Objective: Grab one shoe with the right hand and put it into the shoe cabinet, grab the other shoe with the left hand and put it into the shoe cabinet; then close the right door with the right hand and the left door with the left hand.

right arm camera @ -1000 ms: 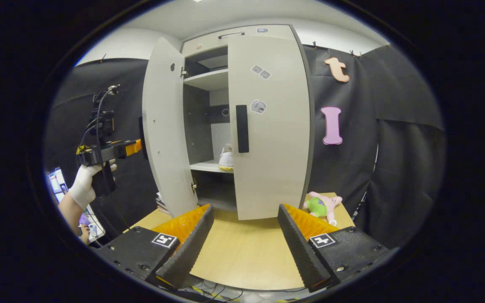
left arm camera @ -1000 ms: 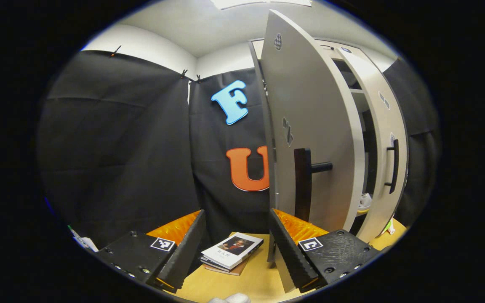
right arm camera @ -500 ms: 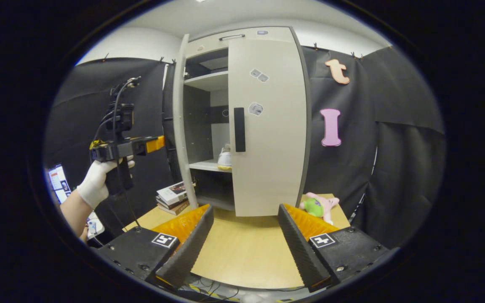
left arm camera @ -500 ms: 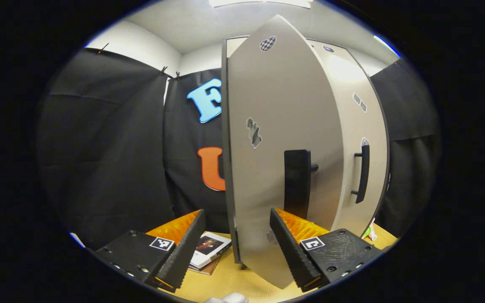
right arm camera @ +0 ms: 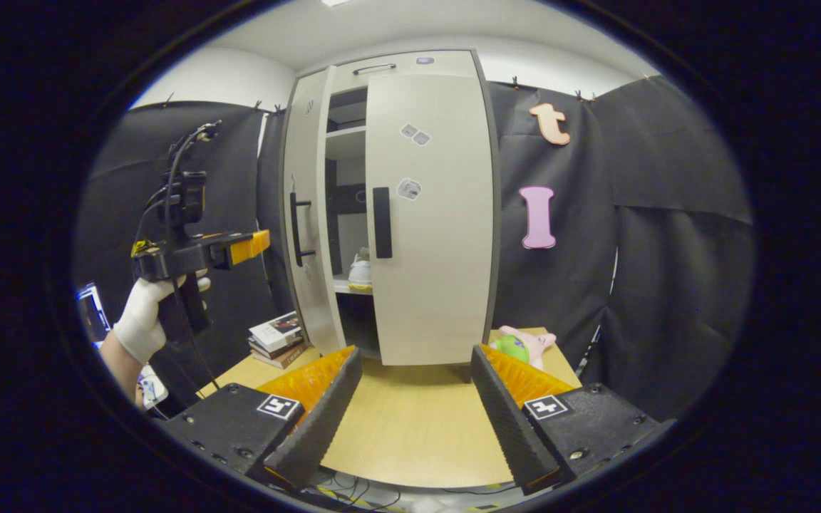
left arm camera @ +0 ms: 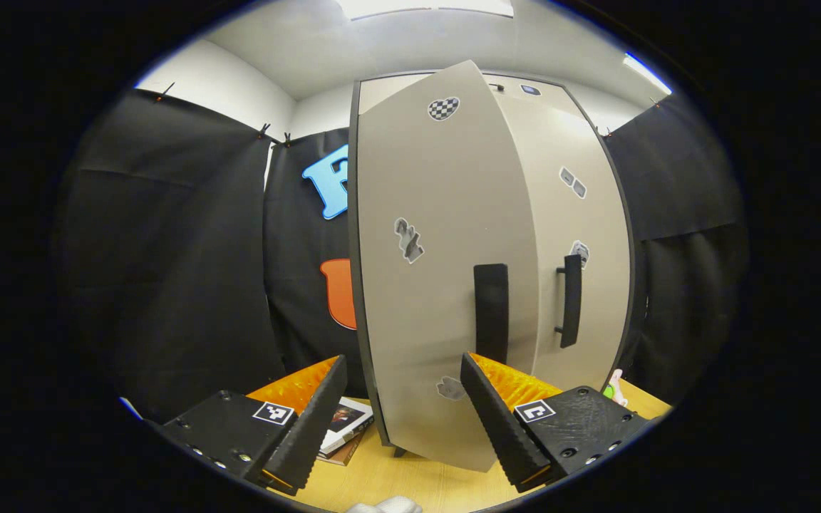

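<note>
The tall beige shoe cabinet (right arm camera: 425, 64) stands at the back of the table. Its right door (right arm camera: 428, 214) is shut. Its left door (right arm camera: 307, 228) is ajar by a narrow gap, through which a white shoe (right arm camera: 360, 271) sits on a shelf. In the left gripper view the left door (left arm camera: 439, 235) is close ahead, with its black handle (left arm camera: 490, 310) just above my open left gripper (left arm camera: 403, 360). In the right gripper view a gloved hand (right arm camera: 141, 324) holds the left gripper (right arm camera: 239, 246) just outside that door. My right gripper (right arm camera: 414, 353) hangs open over the table, holding nothing.
A stack of books (right arm camera: 275, 338) lies on the wooden table (right arm camera: 410, 427) left of the cabinet, also visible as books (left arm camera: 345, 420) under the left gripper. A pink and green plush toy (right arm camera: 524, 345) lies right of the cabinet. Black cloth walls close in both sides.
The left door has swung from wide open to almost shut, with the left gripper following it round. The right gripper has drawn back slightly and stays open.
</note>
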{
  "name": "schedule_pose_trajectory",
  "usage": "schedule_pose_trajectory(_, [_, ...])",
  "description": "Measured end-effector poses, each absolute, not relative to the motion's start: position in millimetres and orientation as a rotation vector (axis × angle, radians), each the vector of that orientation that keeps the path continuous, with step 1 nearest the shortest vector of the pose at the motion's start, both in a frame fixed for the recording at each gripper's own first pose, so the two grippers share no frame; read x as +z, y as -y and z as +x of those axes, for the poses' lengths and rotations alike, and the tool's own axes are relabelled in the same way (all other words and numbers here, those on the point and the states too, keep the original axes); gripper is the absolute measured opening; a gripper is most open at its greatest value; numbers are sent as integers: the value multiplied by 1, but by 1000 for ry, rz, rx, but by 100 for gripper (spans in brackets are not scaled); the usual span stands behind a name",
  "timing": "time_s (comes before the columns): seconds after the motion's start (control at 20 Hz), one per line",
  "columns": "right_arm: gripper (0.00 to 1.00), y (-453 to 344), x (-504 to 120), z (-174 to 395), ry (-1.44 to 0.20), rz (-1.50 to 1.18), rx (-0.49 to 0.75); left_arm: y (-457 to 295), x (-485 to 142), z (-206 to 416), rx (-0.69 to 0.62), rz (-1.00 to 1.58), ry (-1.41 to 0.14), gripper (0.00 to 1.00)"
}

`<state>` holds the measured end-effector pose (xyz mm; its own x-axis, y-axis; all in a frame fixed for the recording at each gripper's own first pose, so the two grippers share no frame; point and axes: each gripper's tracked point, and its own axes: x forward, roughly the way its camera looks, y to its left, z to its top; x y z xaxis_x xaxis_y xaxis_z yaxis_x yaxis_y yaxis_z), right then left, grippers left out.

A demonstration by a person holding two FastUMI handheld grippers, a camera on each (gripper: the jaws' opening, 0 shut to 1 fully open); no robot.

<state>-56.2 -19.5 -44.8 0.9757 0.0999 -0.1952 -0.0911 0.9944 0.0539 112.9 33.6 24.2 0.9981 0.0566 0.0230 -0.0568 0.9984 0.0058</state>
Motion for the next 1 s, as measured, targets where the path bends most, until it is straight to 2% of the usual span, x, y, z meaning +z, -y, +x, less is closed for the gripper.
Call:
schedule_pose_trajectory(0.1, [99, 19, -45, -55, -199, 52, 94, -25, 20, 97, 36, -6, 14, 100])
schedule_pose_trajectory(0.15, [99, 19, -44, -54, -196, 57, 92, -21, 18, 88, 27, -6, 11, 96])
schedule_pose_trajectory(0.35, [99, 15, -40, -51, -179, 70, 83, -13, 17, 52, -7, 1, -2, 96])
schedule_pose_trajectory(0.7, [100, 15, -21, -50, -142, 69, 58, -21, 8, -3, -4, -21, -40, 96])
schedule_pose_trajectory(1.0, [99, 24, -10, -45, -110, 56, 34, -23, 2, -23, 12, -37, -52, 96])
